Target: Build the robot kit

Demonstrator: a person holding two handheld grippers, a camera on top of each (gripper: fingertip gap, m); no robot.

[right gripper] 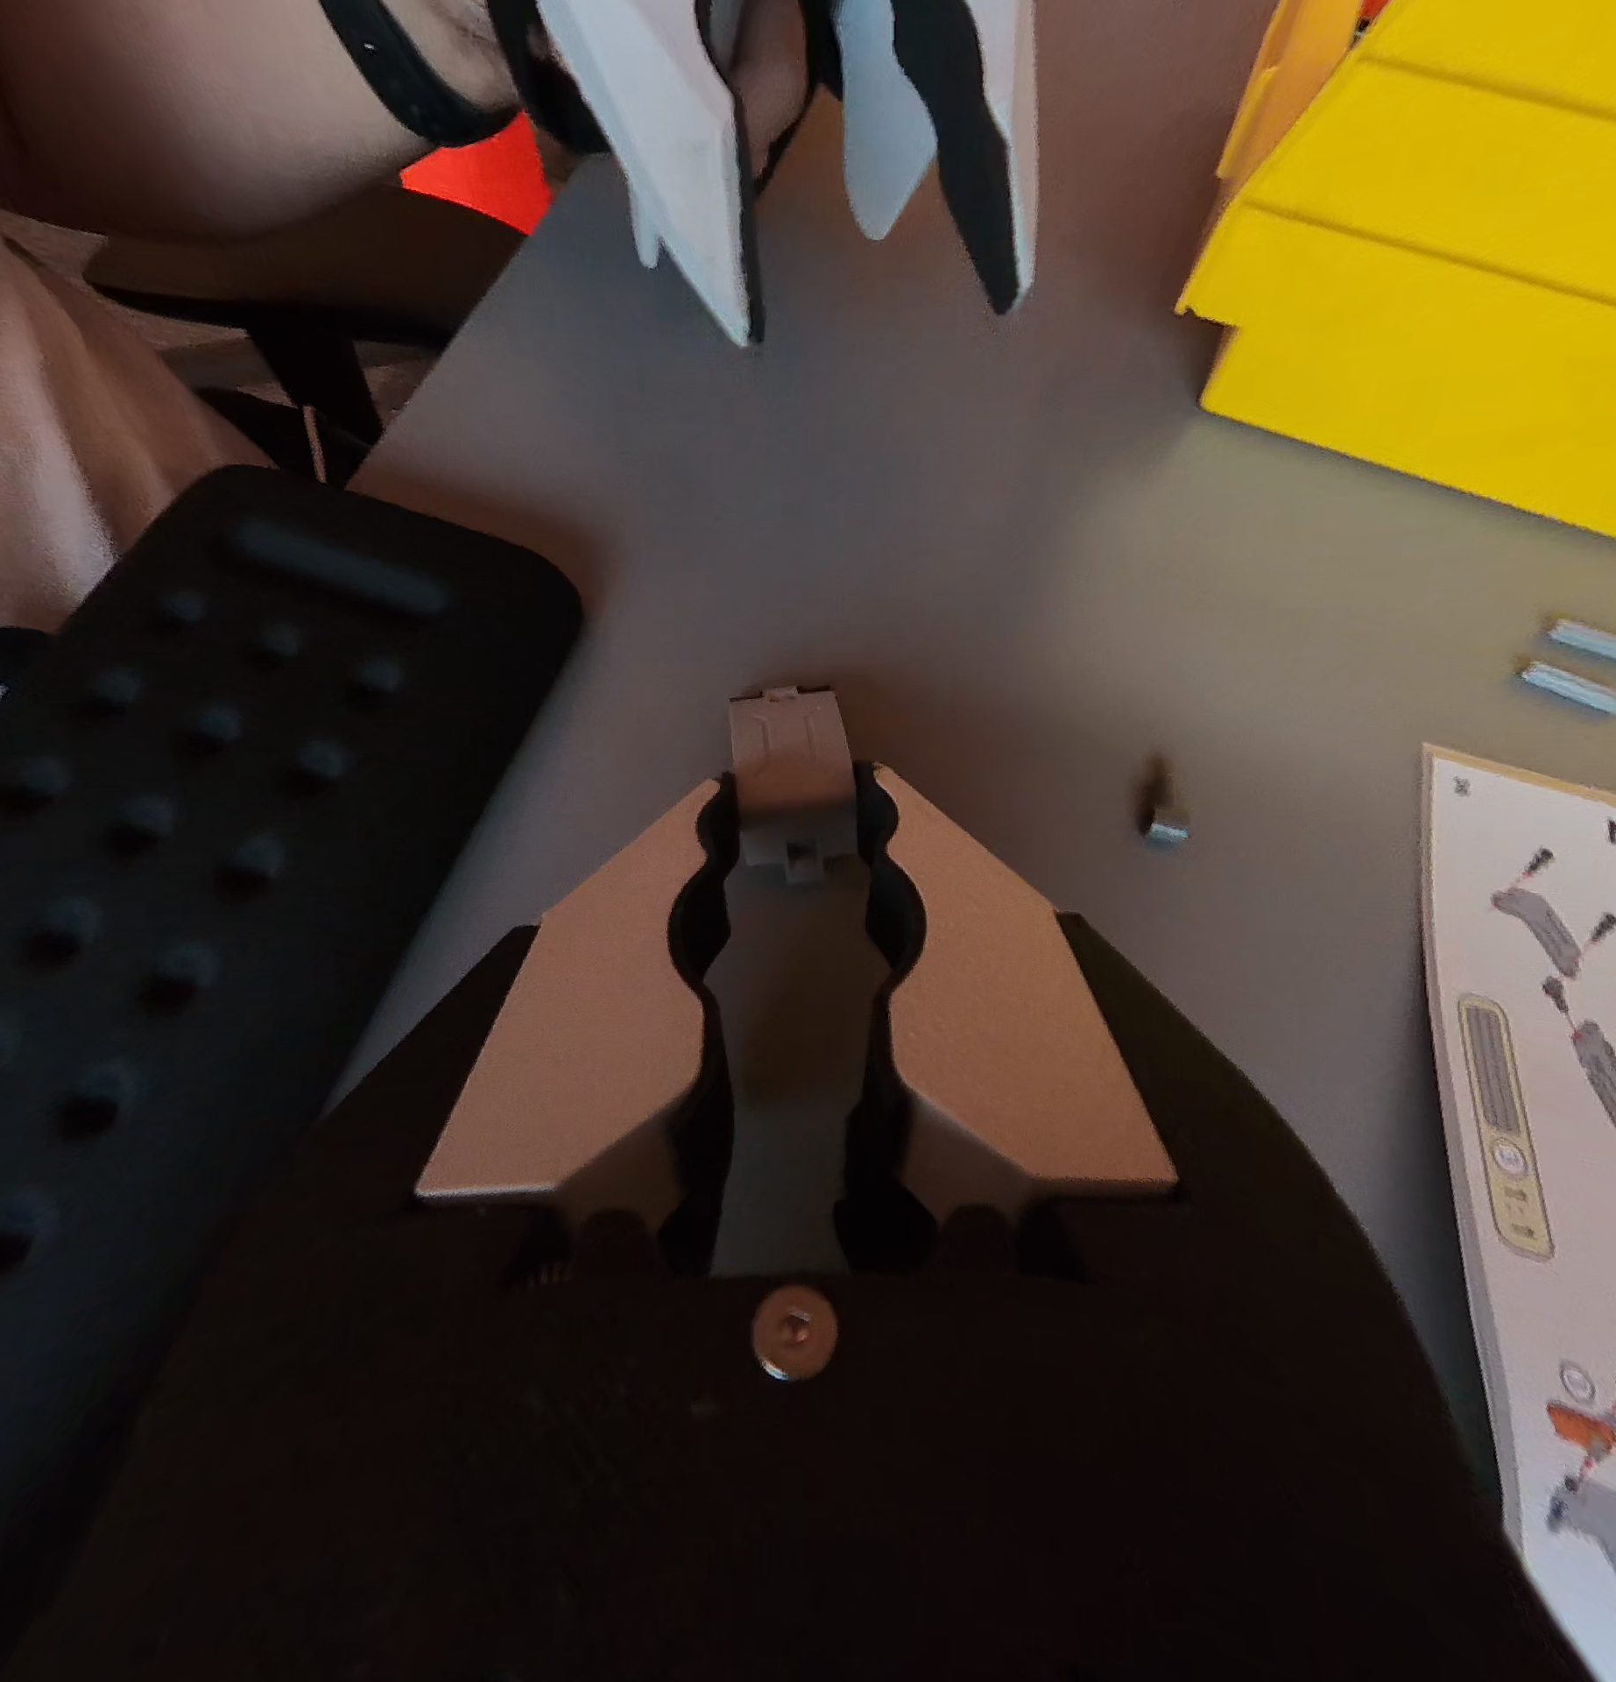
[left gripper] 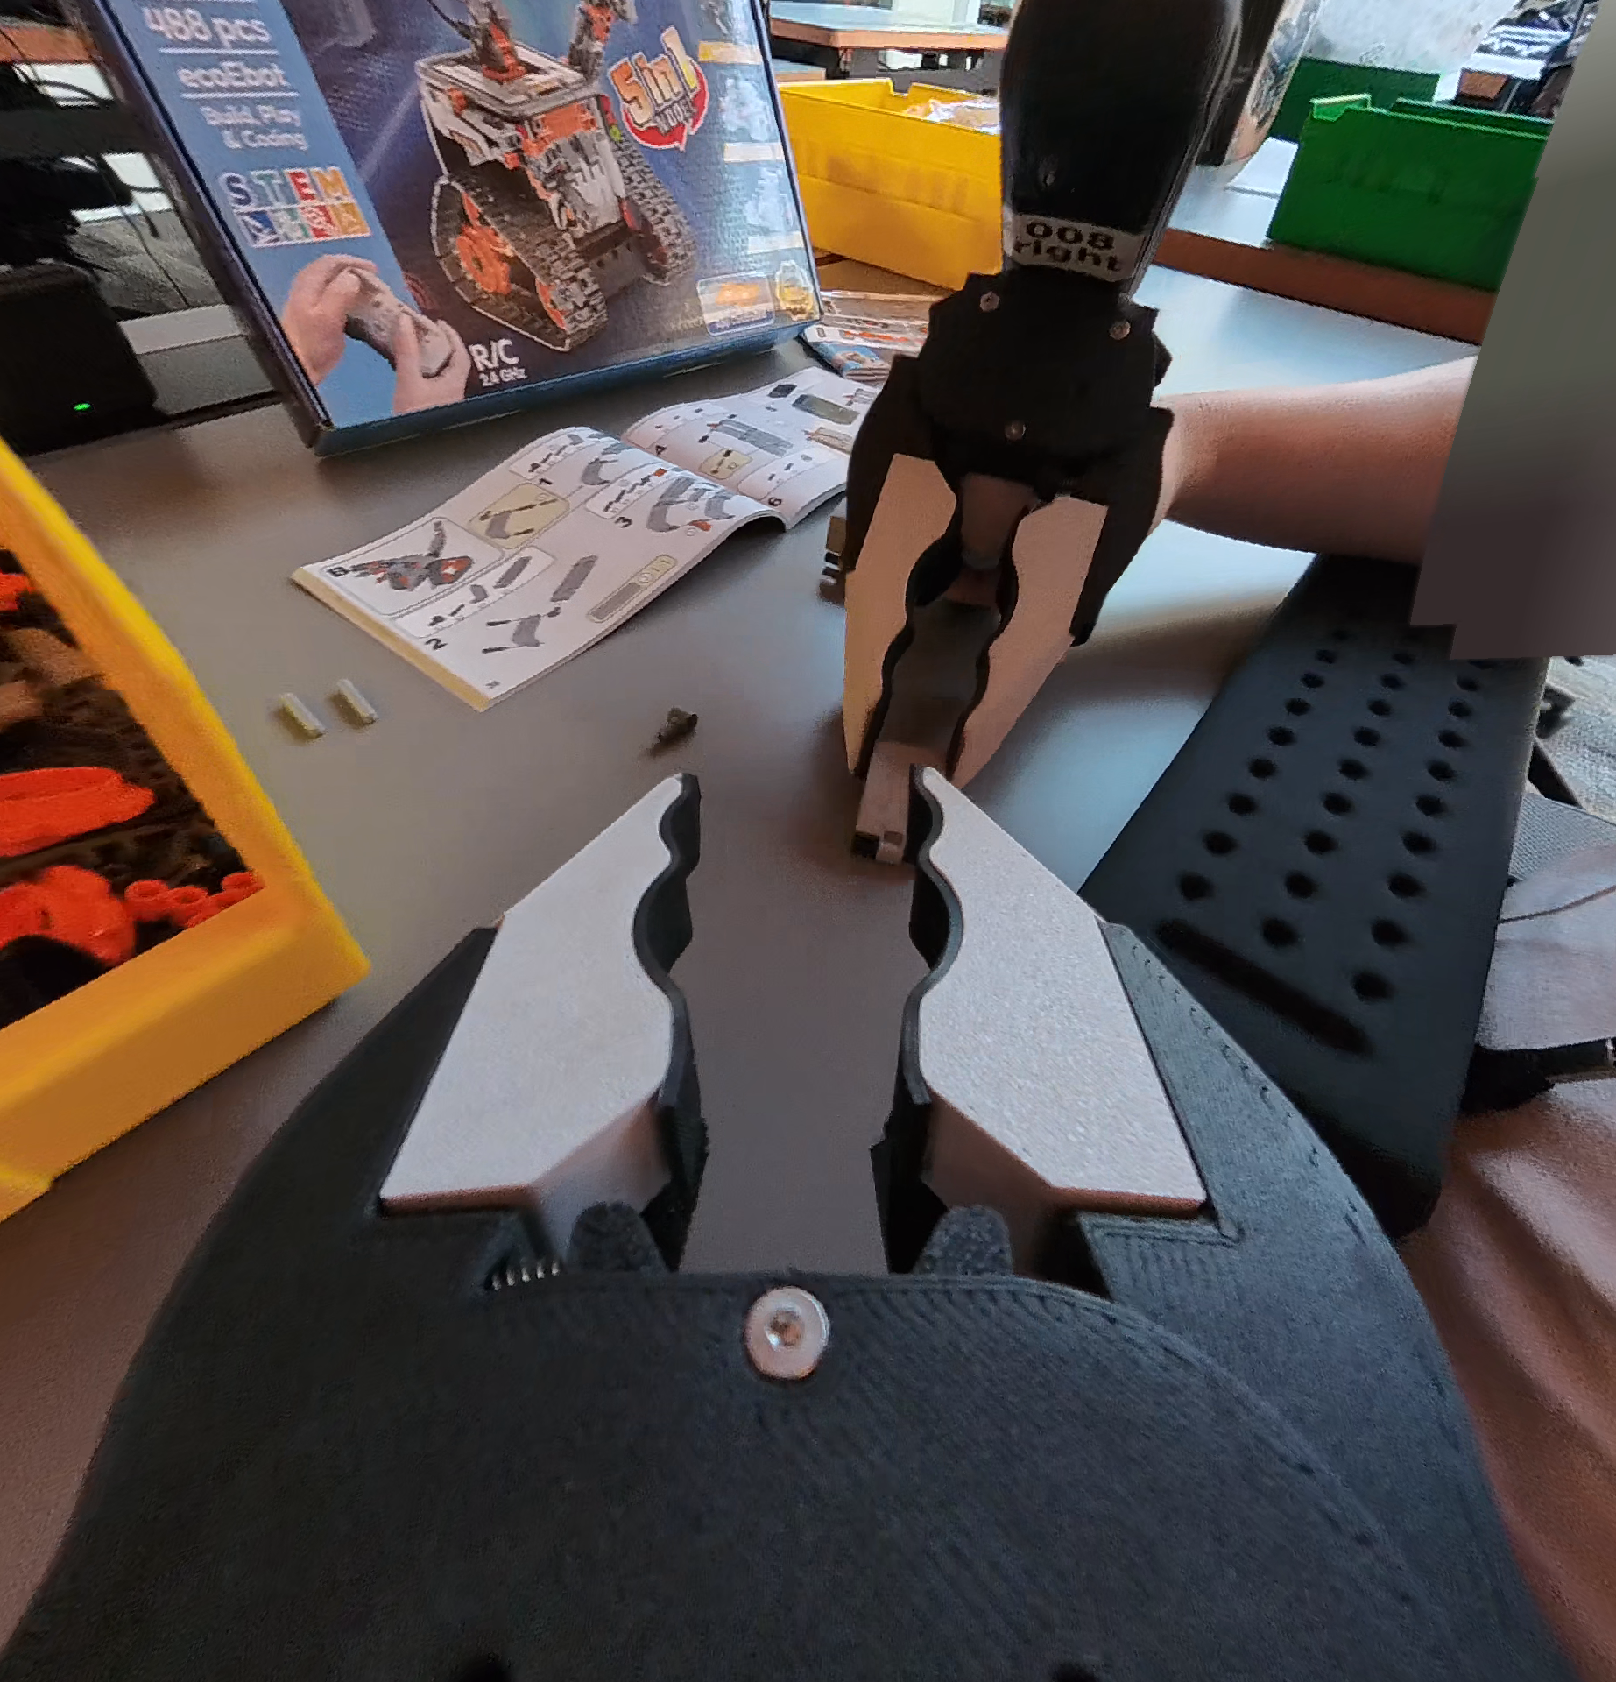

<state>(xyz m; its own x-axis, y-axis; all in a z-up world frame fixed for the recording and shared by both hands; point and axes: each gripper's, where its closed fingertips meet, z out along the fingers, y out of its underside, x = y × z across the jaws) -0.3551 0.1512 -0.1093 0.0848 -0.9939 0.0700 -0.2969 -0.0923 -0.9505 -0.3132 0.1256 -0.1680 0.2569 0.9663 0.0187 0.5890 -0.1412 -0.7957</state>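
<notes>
On the grey surface (left gripper: 476, 819), the right gripper (right gripper: 793, 787) clamps its jaws on a grey plastic piece (right gripper: 790, 774), while the left gripper (left gripper: 804, 792) hovers beside it, jaws apart and empty.

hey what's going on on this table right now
A person is working with two handheld grippers over a grey table. The right gripper is shut on a small grey building-block piece, holding it down at the table surface. The left gripper is open and empty, its tips right beside that piece. Nearby lie an open instruction booklet, two small pale pins, a tiny dark connector and a yellow bin of parts.
</notes>
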